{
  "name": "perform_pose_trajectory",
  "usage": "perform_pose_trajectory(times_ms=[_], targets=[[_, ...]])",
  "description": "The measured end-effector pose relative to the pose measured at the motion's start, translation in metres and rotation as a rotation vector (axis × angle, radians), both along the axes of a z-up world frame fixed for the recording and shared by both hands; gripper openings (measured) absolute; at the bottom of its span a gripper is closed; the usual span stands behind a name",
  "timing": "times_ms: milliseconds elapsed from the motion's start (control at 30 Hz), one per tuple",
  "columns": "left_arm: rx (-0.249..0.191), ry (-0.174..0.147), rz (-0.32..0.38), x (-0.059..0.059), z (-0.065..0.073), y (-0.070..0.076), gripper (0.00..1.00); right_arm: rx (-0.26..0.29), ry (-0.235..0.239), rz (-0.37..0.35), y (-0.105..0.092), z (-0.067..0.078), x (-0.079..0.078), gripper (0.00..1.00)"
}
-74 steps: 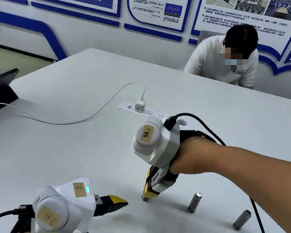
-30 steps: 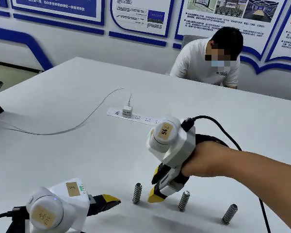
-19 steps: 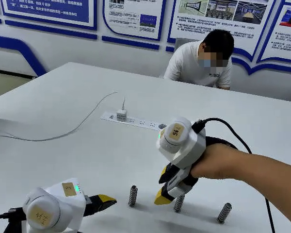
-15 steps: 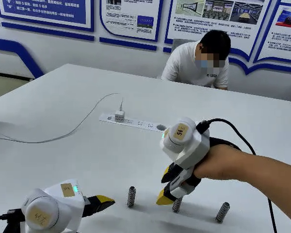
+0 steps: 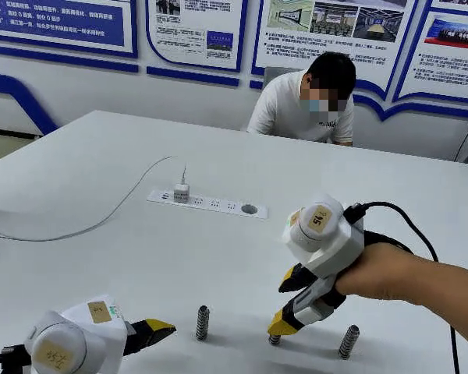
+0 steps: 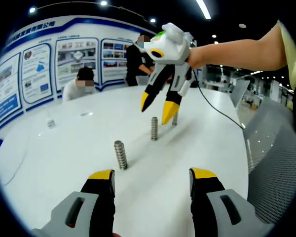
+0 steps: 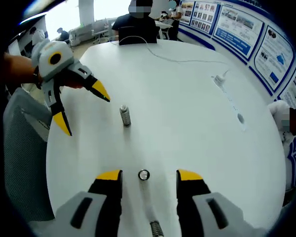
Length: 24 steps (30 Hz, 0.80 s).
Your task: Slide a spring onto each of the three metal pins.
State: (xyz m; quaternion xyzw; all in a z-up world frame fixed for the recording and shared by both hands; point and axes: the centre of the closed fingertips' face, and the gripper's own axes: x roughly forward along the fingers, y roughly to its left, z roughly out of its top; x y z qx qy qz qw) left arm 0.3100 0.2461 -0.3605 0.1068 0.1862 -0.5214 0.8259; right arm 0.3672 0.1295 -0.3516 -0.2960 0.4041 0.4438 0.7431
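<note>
- White counter (image 5: 86, 273) carries 3 springs standing upright in a row, well apart from one another: the first spring (image 5: 203, 322), the middle spring (image 5: 274, 340) and the third spring (image 5: 346, 341).
- My right tool (image 5: 284, 301) hangs tilted down over the middle spring. Its 2 jaws are spread wide and hold nothing. In the head view its lower yellow tip covers most of that spring.
- In the right gripper view the middle spring is seen end-on, a small shiny round top in the gap between the jaw tips, apart from both. The third spring sits lower in that view, under the tool between the jaw bodies. The first spring stands ahead on the counter.
- My left tool (image 5: 157, 328) is low at the near edge of the counter, just beside the first spring and apart from it, tips pointing toward it.
- In the left gripper view its jaws are wide open and empty. The first spring stands just ahead of the left jaw tip, with the other 2 lined up behind it.
- From that side the right tool's yellow tips hang above the middle spring and cross in front of the top of the third.
- Farther off lie a power strip (image 5: 210, 203) with a white plug (image 5: 181, 192) and a thin cable (image 5: 113, 216) trailing left.
- Across the counter sits a person (image 5: 300, 109) in a white shirt.
</note>
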Motion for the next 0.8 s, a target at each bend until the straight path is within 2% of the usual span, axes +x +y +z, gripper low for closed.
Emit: perform_pose_trajectory(times_ms=[367, 800], targets=[[0.006, 0.004, 0.009, 0.003, -0.002, 0.002, 0.63, 0.04, -0.031, -0.088, -0.031, 0.002, -0.003, 0.5], [0.004, 0.006, 0.014, 0.004, -0.002, 0.0, 0.65, 0.1, -0.078, -0.178, -0.062, 0.009, -0.016, 0.54]])
